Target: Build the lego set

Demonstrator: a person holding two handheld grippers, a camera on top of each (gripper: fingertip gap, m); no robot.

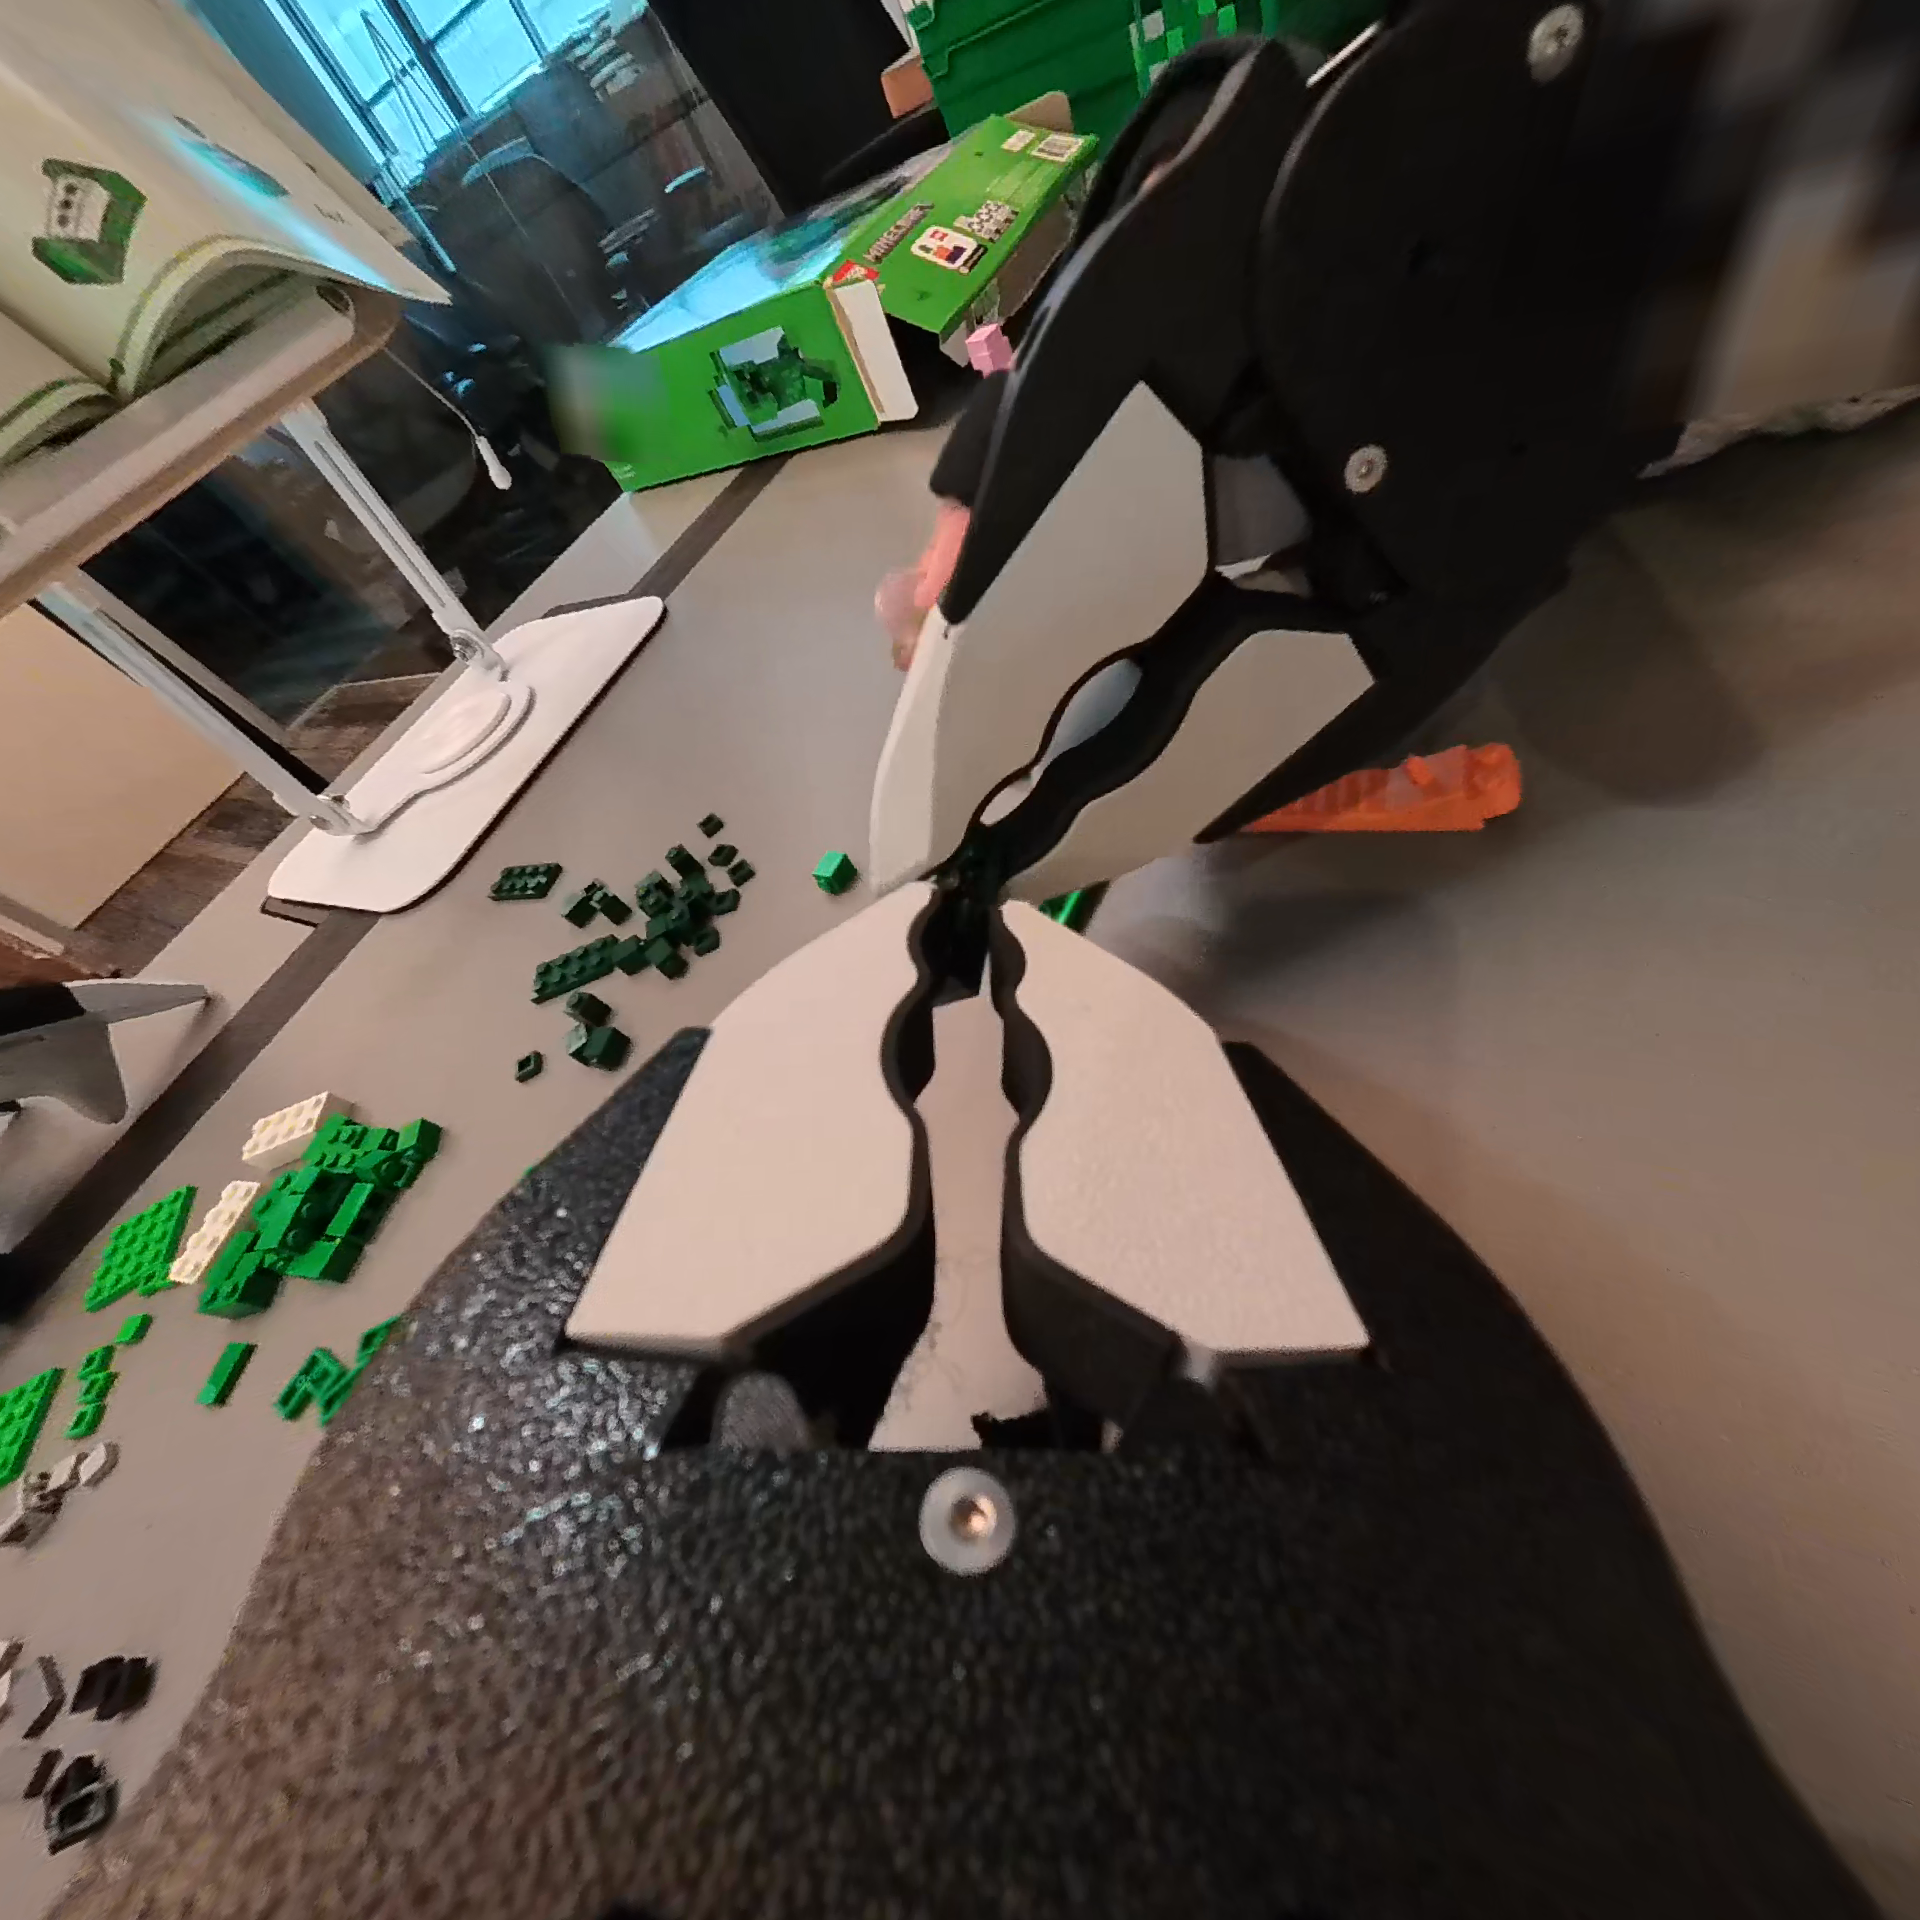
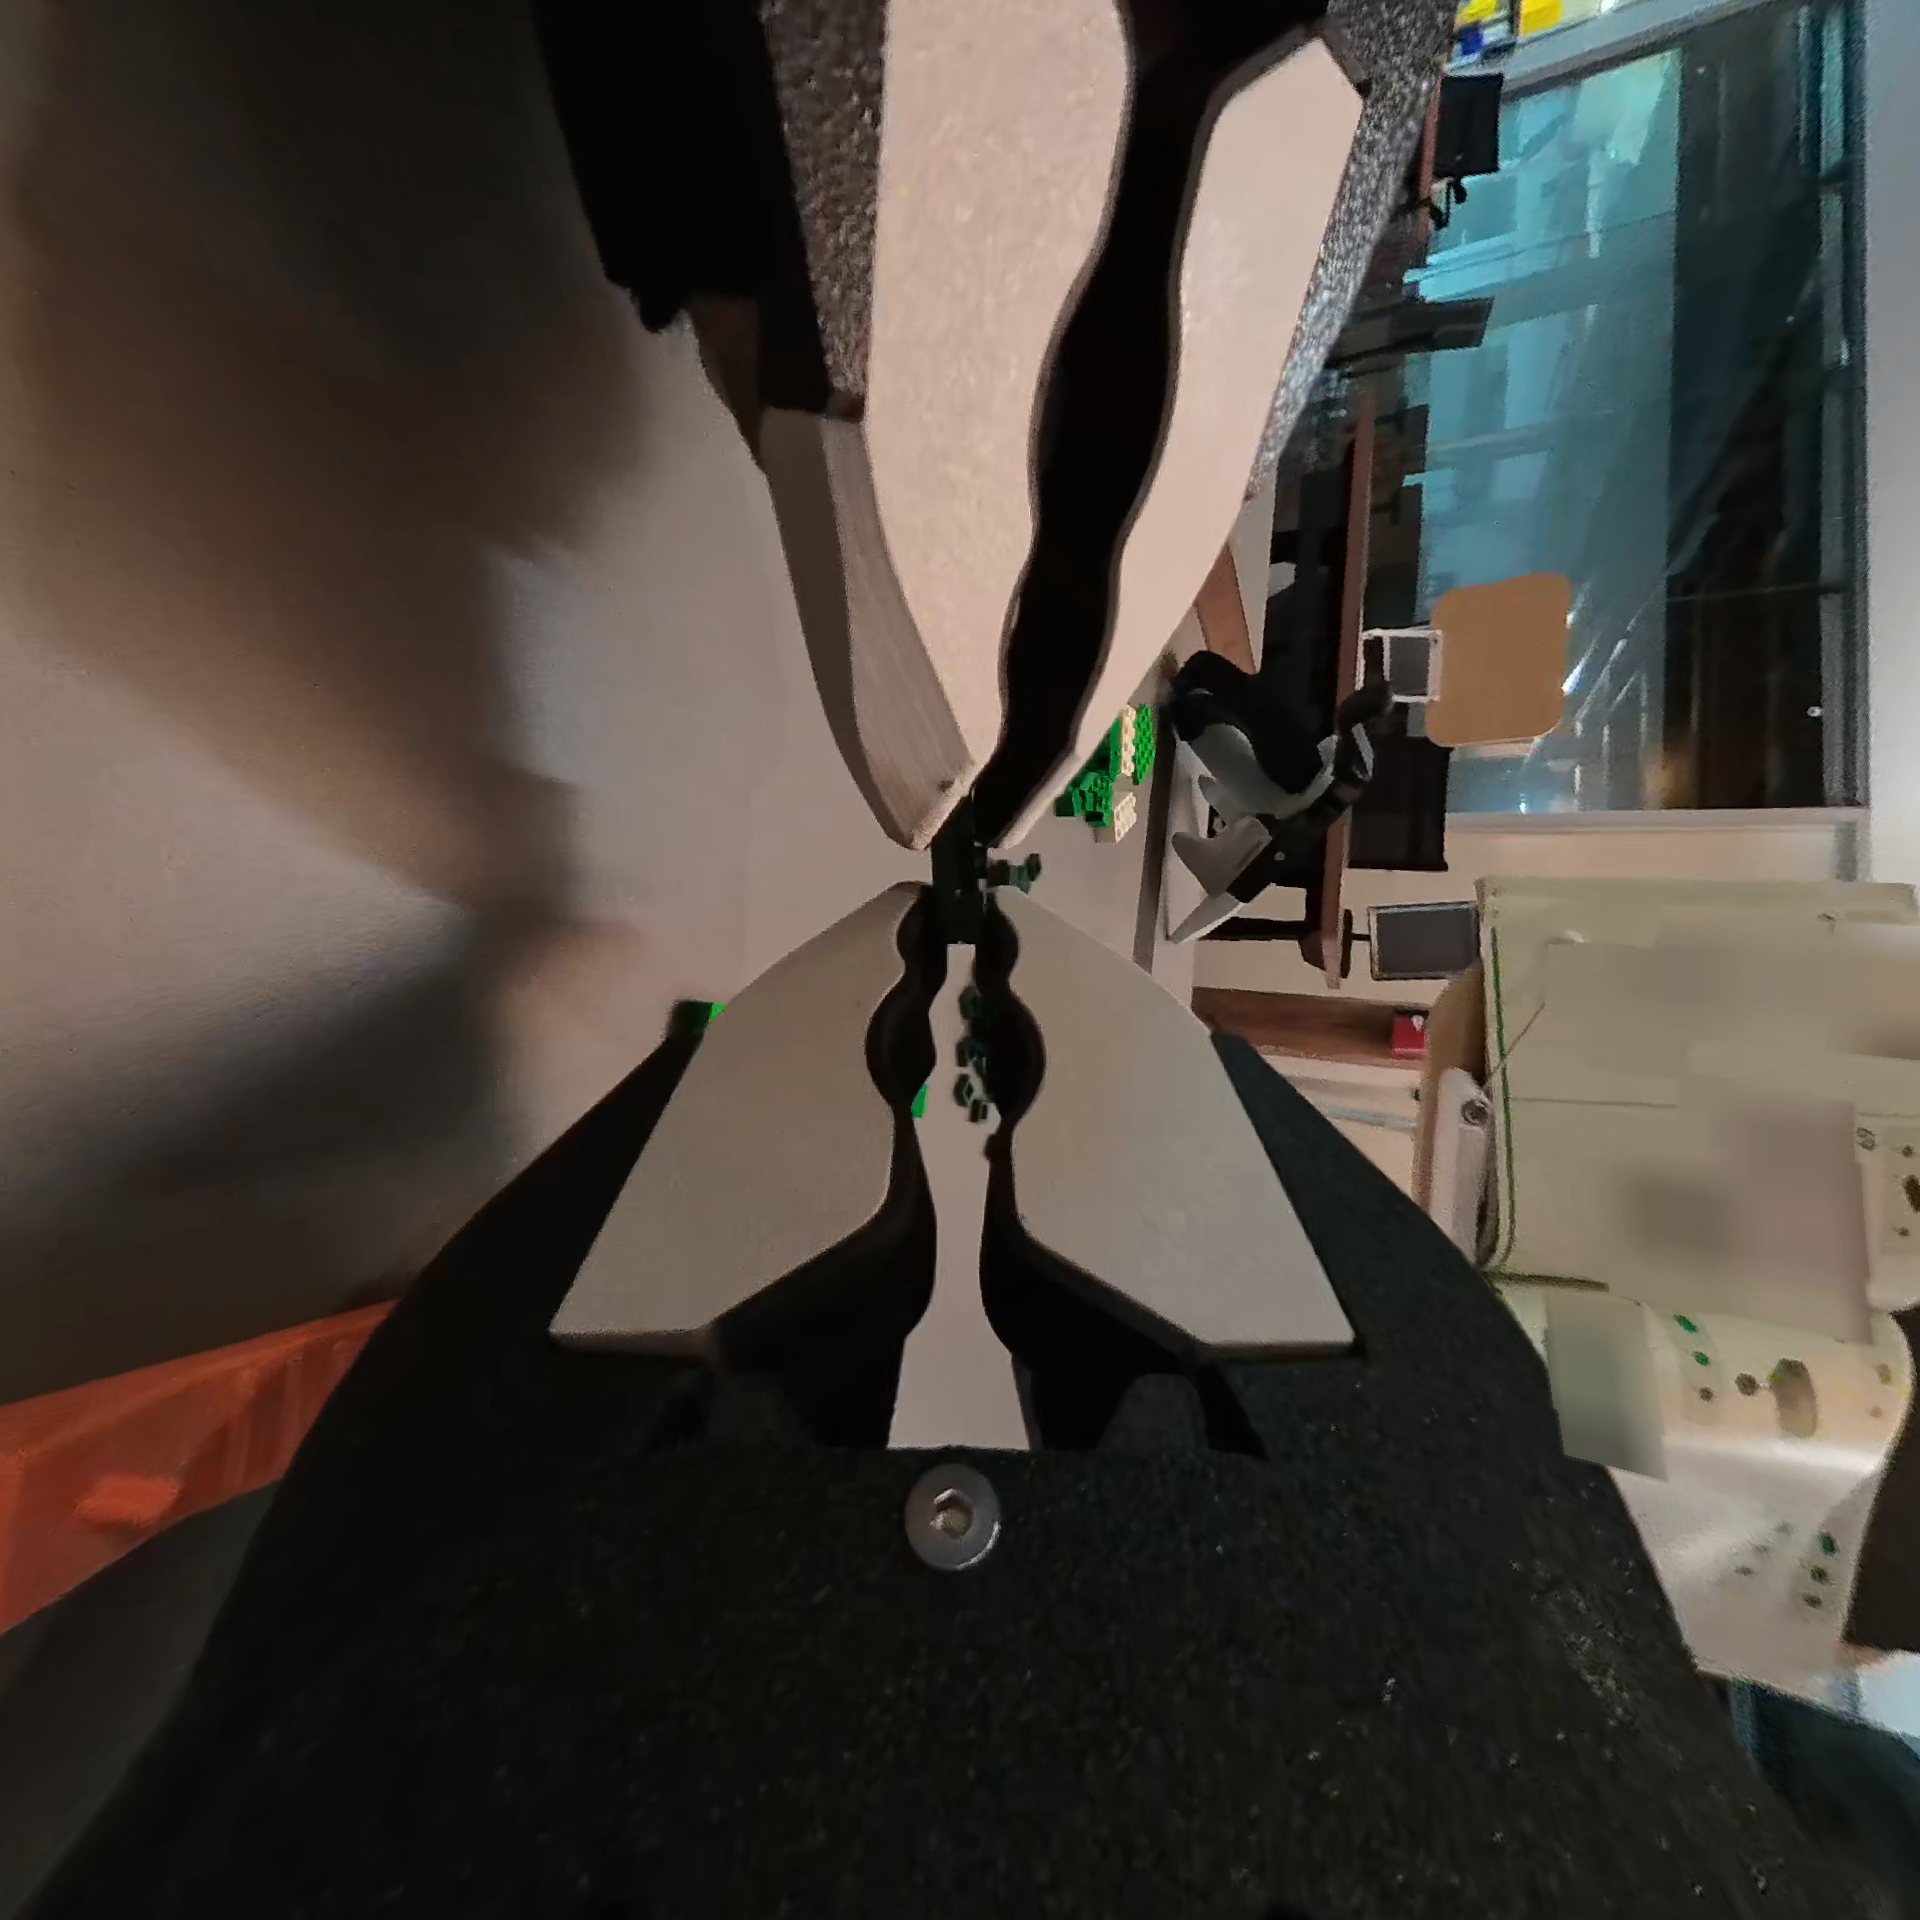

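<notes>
My left gripper [image 1: 971, 914] and right gripper [image 2: 961, 916] meet tip to tip above the grey table [image 1: 1455, 1039]. Both are shut on a small dark green lego piece [image 1: 975, 871] pinched between the two pairs of tips. It also shows in the right wrist view [image 2: 961, 883]. I cannot tell whether it is one piece or two pressed together. The right gripper [image 1: 977, 847] comes in from the upper right in the left wrist view. The left gripper [image 2: 966, 823] comes down from the top in the right wrist view.
A pile of dark green bricks [image 1: 644, 925] and a pile of bright green and white bricks [image 1: 301, 1216] lie to the left. An orange brick separator [image 1: 1392, 800] lies to the right. A green box [image 1: 748, 395] and a white stand [image 1: 468, 758] holding a booklet [image 1: 125, 312] are behind. My left and right fingertips are right by each other.
</notes>
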